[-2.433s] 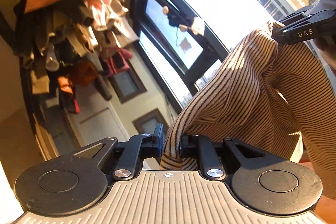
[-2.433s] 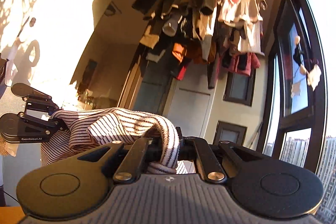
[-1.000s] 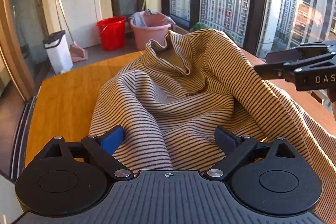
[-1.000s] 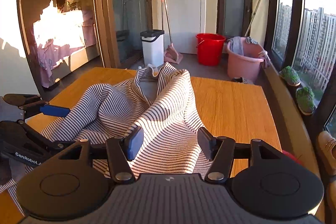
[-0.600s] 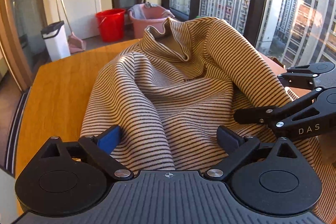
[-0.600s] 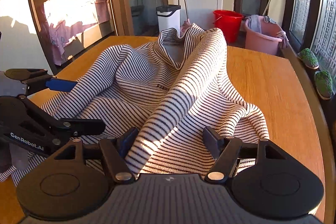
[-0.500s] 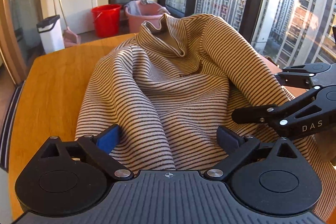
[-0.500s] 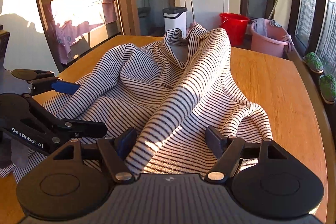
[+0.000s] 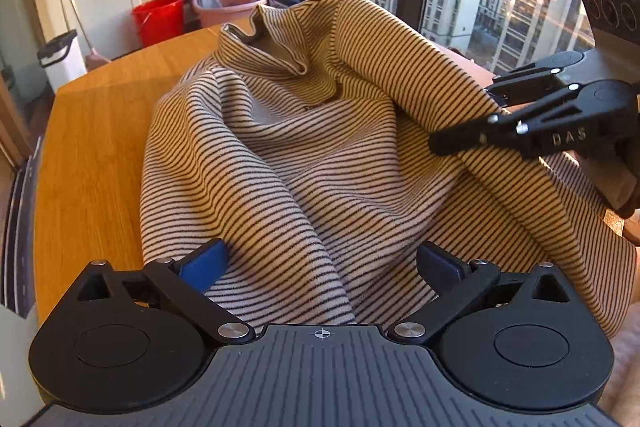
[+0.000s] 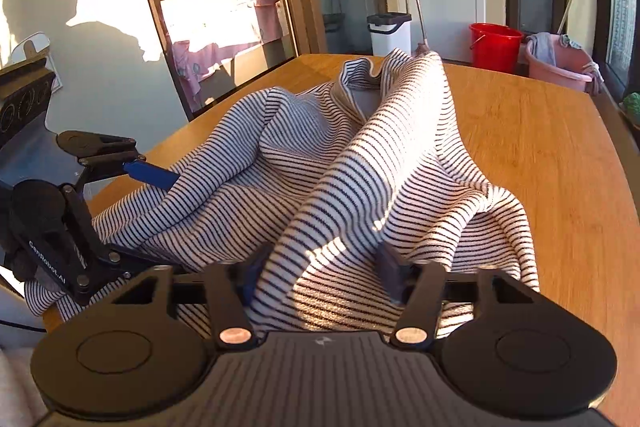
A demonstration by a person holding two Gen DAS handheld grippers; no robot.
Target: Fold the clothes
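Left wrist view shows the striped sweater heaped on the wooden table (collar farthest away), with the left gripper and right gripper both spread wide over its near hem.

Red bucket, pink basin, bin.

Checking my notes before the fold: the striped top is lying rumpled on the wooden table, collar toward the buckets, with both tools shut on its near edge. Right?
Not quite: both tools are open. The left tool and the right tool each straddle the striped top without pinching it, as both wrist views show. It does lie rumpled on the wooden table, collar toward the buckets.
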